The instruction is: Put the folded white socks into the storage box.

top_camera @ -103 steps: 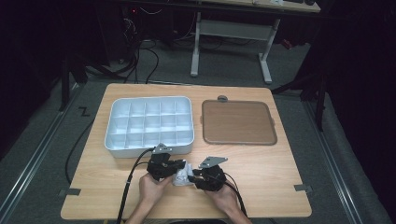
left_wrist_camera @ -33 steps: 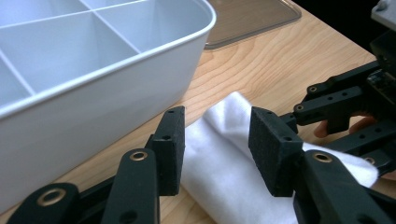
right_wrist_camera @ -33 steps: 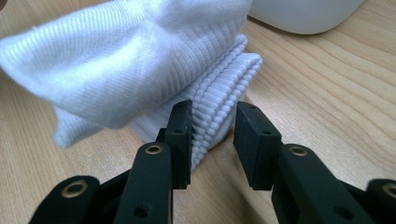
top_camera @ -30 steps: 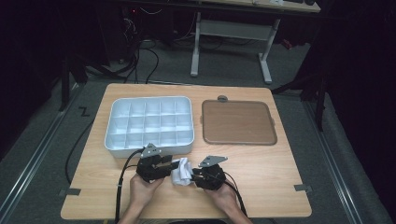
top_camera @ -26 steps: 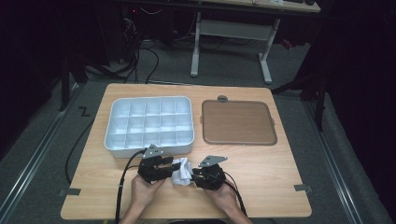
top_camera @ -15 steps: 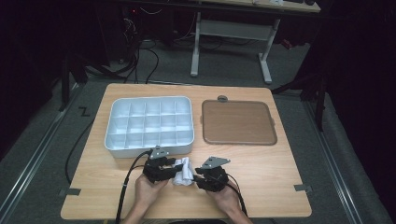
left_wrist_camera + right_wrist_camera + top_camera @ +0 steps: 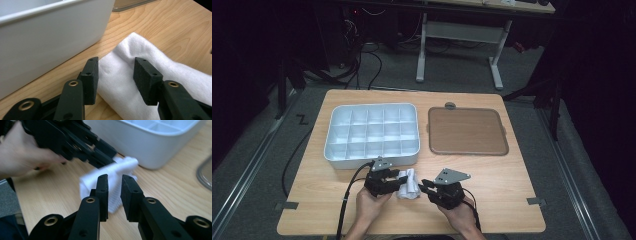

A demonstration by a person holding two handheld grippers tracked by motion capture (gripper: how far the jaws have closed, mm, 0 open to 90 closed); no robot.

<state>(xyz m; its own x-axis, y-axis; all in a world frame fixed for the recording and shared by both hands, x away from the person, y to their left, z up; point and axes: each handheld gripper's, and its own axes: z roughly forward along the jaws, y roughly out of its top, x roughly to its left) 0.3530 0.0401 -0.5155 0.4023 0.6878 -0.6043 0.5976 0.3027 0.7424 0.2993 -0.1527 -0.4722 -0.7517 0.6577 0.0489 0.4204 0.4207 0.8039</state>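
White folded cloth [image 7: 408,182] on the table [image 7: 512,200], just in front of the compartment tray [image 7: 372,132], between my two tongs.

My left gripper [image 7: 116,75] pinches the cloth's near fold: both pads press into the fabric, which bulges between them. My right gripper [image 7: 114,195] has just been closing; its jaws now stand nearly together with a narrow gap, nothing between them, the cloth lying just beyond the tips. In the high view that gripper [image 7: 427,187] sits beside the cloth's right edge. Risk, as I judge it: the left grip holds one fold only, so a lift could let the roll unfurl. If my right jaws close short of the fabric, they catch nothing. The tray wall is close; a sideways pull could drag cloth against it.
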